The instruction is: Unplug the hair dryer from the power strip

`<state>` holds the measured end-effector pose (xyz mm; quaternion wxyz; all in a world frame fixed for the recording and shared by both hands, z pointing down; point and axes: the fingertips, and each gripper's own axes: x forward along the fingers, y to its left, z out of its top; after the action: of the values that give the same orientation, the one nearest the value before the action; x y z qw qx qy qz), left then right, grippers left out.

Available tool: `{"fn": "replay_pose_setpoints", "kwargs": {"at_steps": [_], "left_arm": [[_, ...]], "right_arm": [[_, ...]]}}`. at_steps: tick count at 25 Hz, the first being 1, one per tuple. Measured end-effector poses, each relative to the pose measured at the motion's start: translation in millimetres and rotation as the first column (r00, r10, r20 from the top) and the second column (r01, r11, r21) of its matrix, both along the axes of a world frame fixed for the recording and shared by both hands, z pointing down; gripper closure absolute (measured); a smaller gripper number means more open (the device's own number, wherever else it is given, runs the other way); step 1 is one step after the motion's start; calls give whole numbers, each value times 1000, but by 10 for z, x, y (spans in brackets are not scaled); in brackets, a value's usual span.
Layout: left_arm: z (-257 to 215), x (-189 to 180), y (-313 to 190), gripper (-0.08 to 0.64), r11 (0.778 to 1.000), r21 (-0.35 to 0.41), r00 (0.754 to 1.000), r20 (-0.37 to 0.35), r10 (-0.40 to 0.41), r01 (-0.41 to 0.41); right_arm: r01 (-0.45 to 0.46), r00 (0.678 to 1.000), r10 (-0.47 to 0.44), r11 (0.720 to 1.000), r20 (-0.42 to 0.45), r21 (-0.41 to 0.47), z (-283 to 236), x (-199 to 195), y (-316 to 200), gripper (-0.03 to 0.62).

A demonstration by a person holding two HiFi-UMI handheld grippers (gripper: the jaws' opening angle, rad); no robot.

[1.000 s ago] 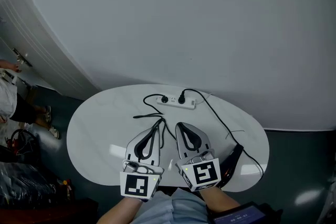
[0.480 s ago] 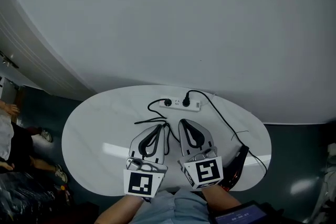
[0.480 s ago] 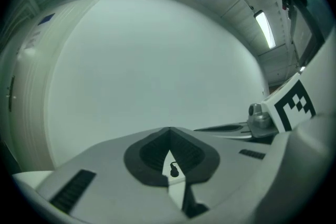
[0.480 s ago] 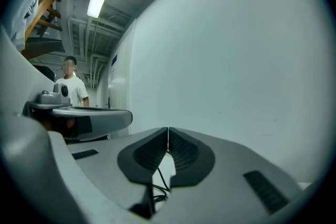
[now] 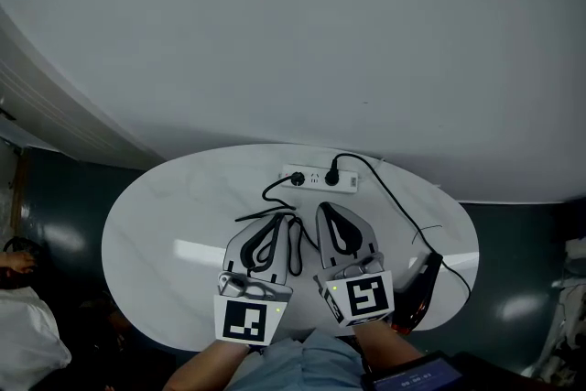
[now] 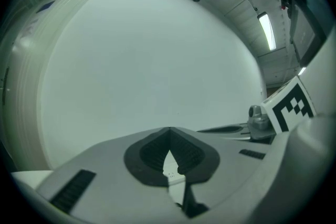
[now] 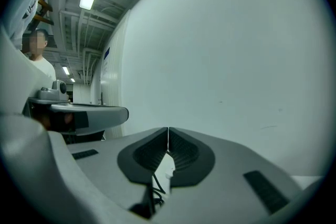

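With jaws closed on nothing, the left gripper (image 5: 276,220) and right gripper (image 5: 326,210) point side by side at the power strip (image 5: 309,179), likely lining up on the plug (image 5: 332,179) of the hair dryer (image 5: 418,287), which lies at the right edge of the table (image 5: 156,233).

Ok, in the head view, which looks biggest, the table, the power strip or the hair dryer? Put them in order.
Table, by far the largest.
Power strip and hair dryer: about alike; the dryer is nearer the camera, so unranked.
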<state>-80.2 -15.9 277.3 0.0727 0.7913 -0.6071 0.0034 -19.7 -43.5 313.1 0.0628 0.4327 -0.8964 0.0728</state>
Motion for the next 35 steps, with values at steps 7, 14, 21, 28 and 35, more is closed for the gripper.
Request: {"fn": "replay_pose_setpoints", "kwargs": {"at_steps": [7,14,21,28,35], "left_arm": [[142,-94,-134,558,999,-28,999,-29,26,-26],[253,-307,-173,558,998,-64,1000,-6,23,-23],[412,-452,-295,558,997,-77,1000,23,7,-6],[601,-585,-481,560,996,-86,998,64,4,1],[823,-628,-646,560,994,-108,995,94,43,-33]], "right_arm": [[-46,998,45,999,-43,-15,145,-11,-202,590],[-40,998,39,999,-52,-21,278,-102,-259,589],[-37,997,33,998,-65,-59,579,-88,-273,591],[-34,997,28,996,-72,-84,823,-103,-402,590],[-19,996,8,992,-86,-125,1057,-155,-482,589]]}}
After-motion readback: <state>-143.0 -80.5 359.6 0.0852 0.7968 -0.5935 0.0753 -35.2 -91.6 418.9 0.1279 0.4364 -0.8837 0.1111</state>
